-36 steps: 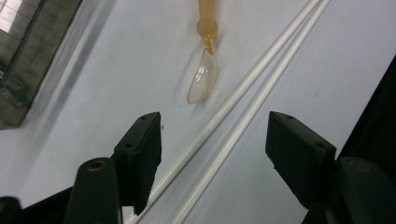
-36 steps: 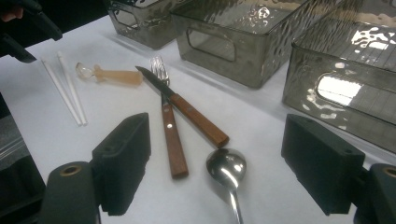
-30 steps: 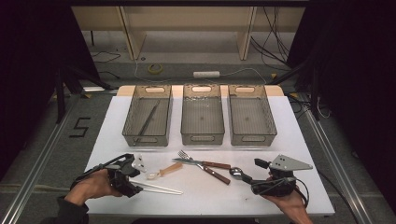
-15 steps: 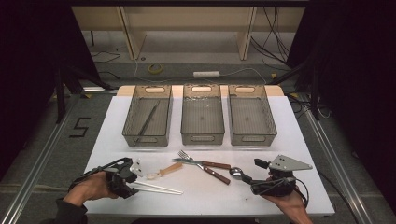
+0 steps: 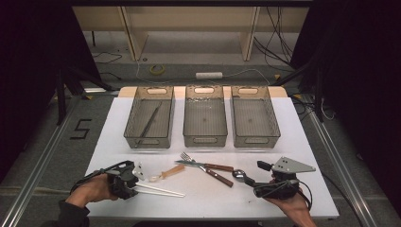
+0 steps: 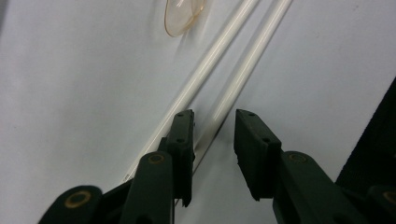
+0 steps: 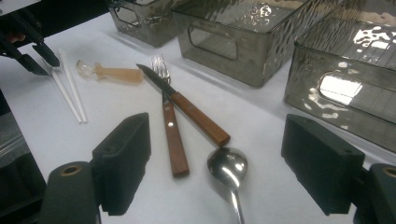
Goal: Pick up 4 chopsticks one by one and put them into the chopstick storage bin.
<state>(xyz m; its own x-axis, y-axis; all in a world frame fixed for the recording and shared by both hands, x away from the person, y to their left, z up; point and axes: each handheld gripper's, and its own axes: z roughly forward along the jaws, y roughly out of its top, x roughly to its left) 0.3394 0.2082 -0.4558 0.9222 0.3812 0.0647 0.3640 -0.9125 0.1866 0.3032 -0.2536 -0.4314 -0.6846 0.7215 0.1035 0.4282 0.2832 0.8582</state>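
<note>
Chopsticks [image 5: 158, 190], a white pair, lie at the near left of the table [image 5: 293, 127], running rightward from the left gripper [image 5: 137, 187]. That gripper sits low over the near-left edge, the person's left hand [image 5: 92, 189] wrapped round its body with the forearm coming in from the near side. In the left gripper view its jaws have just been closing: one chopstick [image 6: 233, 88] runs into the gap between them, the other passes under the left jaw, and the pads look not quite pressed on either, though the angle makes that hard to judge. A translucent spoon [image 5: 163, 173] lies just beyond the chopsticks' far side.

At the near right, the right hand [image 5: 293, 205] cradles the right gripper [image 5: 246, 182] nearly level, pointing left. Its jaws stand wide apart with nothing between the pads; a metal spoon [image 7: 229, 168] rests on the table just ahead of them, beside a wooden-handled knife [image 7: 187, 105] crossed over a fork [image 7: 168, 126].
</note>
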